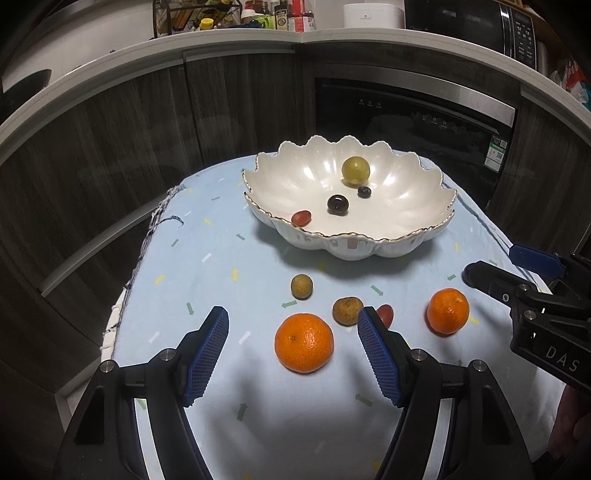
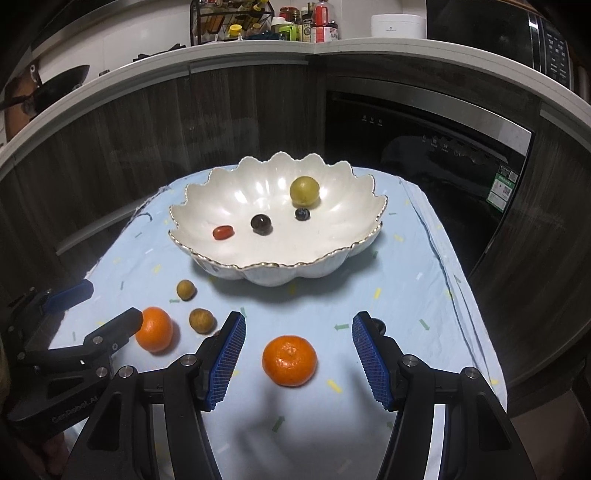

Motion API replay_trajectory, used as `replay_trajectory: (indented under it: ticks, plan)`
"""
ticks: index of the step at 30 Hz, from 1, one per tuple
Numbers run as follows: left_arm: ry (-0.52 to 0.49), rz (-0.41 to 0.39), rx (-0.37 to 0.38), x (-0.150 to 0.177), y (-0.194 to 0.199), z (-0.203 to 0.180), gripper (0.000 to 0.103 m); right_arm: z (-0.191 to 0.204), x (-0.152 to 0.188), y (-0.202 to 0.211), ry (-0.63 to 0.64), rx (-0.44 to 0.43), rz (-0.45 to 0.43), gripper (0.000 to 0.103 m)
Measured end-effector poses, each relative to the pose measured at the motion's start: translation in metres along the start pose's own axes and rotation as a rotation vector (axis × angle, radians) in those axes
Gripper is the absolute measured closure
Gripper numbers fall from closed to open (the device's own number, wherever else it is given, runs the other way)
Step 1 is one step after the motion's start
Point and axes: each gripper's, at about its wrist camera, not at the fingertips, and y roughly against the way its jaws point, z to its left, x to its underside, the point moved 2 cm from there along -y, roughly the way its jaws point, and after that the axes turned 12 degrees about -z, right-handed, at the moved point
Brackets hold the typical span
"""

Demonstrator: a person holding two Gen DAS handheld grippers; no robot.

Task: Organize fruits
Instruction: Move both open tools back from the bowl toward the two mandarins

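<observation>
A white scalloped bowl (image 1: 413,236) (image 2: 288,275) sits on the blue cloth and holds a green fruit (image 1: 355,170), a dark cherry (image 1: 337,204), a blueberry (image 1: 364,191) and a red cherry tomato (image 1: 301,218). On the cloth lie two mandarins (image 1: 304,342) (image 1: 447,311), two small brown fruits (image 1: 301,286) (image 1: 346,311) and a red tomato (image 1: 386,314). My left gripper (image 1: 293,325) is open over the near mandarin. My right gripper (image 2: 299,330) is open over the other mandarin (image 2: 289,360).
The cloth-covered table (image 1: 207,280) drops off at left and right edges. Dark cabinets and an oven (image 1: 406,122) stand behind. The counter above holds bottles and a rack (image 1: 229,16). Each gripper shows at the other view's side (image 1: 535,295) (image 2: 74,332).
</observation>
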Motion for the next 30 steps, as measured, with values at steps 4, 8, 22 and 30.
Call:
replay_trajectory:
  ticks: [4, 8, 22, 30]
  plan:
    - [-0.001, 0.006, 0.002, 0.006, -0.005, -0.001, 0.031, 0.000, 0.005, -0.005, 0.004, -0.004, 0.012, 0.041]
    - [0.007, 0.019, 0.006, 0.012, -0.012, -0.001, 0.031, 0.001, 0.012, -0.011, 0.005, -0.006, 0.035, 0.041]
    - [0.002, 0.058, 0.011, 0.028, -0.030, -0.003, 0.031, -0.001, 0.029, -0.032, 0.018, -0.013, 0.087, 0.041]
    - [-0.003, 0.080, 0.011, 0.033, -0.040, -0.004, 0.031, -0.001, 0.038, -0.046, 0.014, -0.025, 0.122, 0.041]
